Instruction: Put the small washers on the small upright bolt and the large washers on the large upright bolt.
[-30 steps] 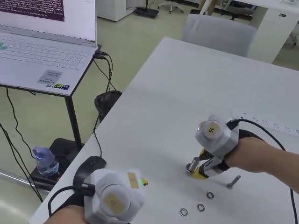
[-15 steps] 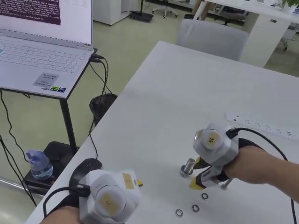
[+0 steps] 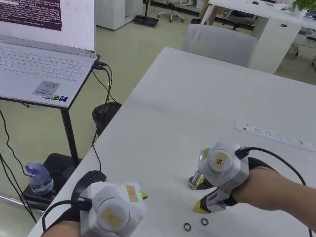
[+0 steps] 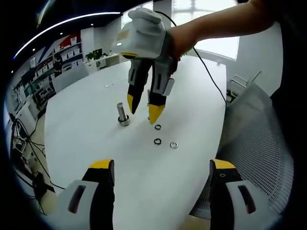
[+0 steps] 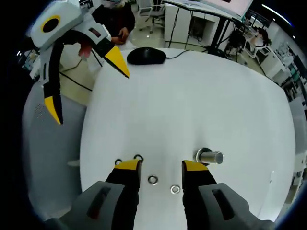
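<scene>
Washers of thin silver steel, four flat rings by the count in the right gripper view, loose on the white tabletop just beside the large upright bolt. That bolt is a stubby silver steel piece standing on its head, shank up, presumably for dropping rings over it. Unclear from here: any ring already at the bolt's foot or not. Too small in these views for sorting into small and large. Right gripper, white-bodied with yellow-tipped black jaws, hanging just beside the bolt and directly over the rings. Jaws parted by a modest gap, nothing between the pads, one washer on the table lined up under that gap: likely a set-up for coming down and pinching that ring by its edges. Left gripper, same make, well apart from the bolt toward the person's edge of the table, jaws spread wide and empty, apparently held off to leave room around the bolt. Risk, as a judgement: flat ring on a smooth top, easy to skid out from closing tips, possibly against the bolt.
</scene>
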A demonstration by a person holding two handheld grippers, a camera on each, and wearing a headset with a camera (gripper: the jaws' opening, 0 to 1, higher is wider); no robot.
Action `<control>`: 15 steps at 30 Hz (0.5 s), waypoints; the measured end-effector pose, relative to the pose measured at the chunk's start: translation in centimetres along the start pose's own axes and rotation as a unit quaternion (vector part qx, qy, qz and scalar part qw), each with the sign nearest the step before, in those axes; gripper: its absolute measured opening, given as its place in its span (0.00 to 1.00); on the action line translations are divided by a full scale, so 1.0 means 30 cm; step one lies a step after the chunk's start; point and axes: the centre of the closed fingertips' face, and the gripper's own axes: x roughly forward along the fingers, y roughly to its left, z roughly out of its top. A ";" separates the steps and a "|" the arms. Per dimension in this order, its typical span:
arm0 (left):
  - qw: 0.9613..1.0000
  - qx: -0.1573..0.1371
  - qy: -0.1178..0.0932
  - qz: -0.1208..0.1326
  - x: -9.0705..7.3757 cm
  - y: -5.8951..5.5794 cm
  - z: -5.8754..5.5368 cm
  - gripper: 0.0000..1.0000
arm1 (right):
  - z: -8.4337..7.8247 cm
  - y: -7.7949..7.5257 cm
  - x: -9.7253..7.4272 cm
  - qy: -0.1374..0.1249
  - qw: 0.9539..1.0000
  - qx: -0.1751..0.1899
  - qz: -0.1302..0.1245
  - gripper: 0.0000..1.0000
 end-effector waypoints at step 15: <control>1.000 0.000 -0.008 0.009 -0.003 0.020 -0.004 0.91 | -0.016 0.096 0.060 0.006 1.000 -0.005 0.006 0.33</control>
